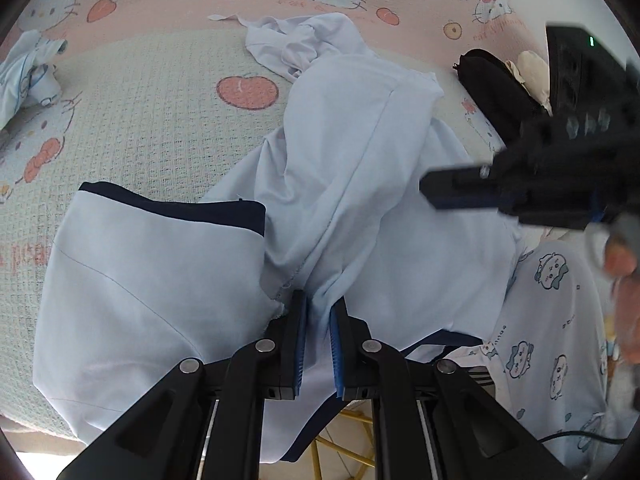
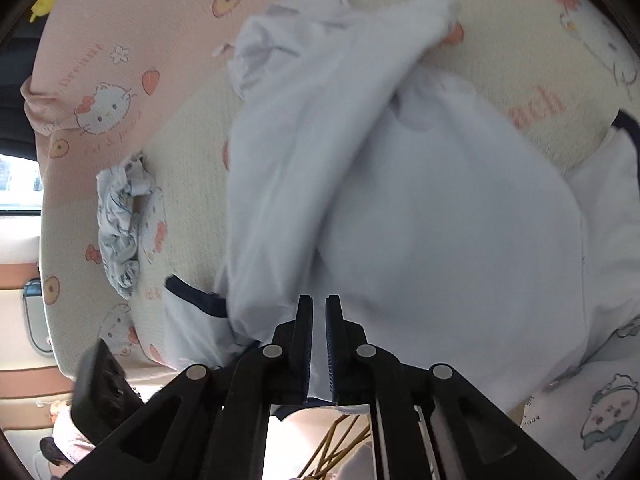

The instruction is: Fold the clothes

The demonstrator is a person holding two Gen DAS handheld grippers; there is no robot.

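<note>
Both grippers, L [image 1: 319, 312] & R [image 2: 319, 312], pinch pale-blue shirt [image 1: 360, 160] over bedspread [image 1: 140, 100].

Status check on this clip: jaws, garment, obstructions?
Left gripper shut on pale blue garment. Right gripper shut on it too. Crumpled printed cloth lies apart.

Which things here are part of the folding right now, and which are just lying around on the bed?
In the job:
- pale blue shirt with navy trim, spread over the bed
- left gripper, shut on the shirt's fabric
- right gripper, shut on the shirt's fabric

Lying about:
- small crumpled printed garment
- black pouch
- cartoon-print bedcover under everything
</note>
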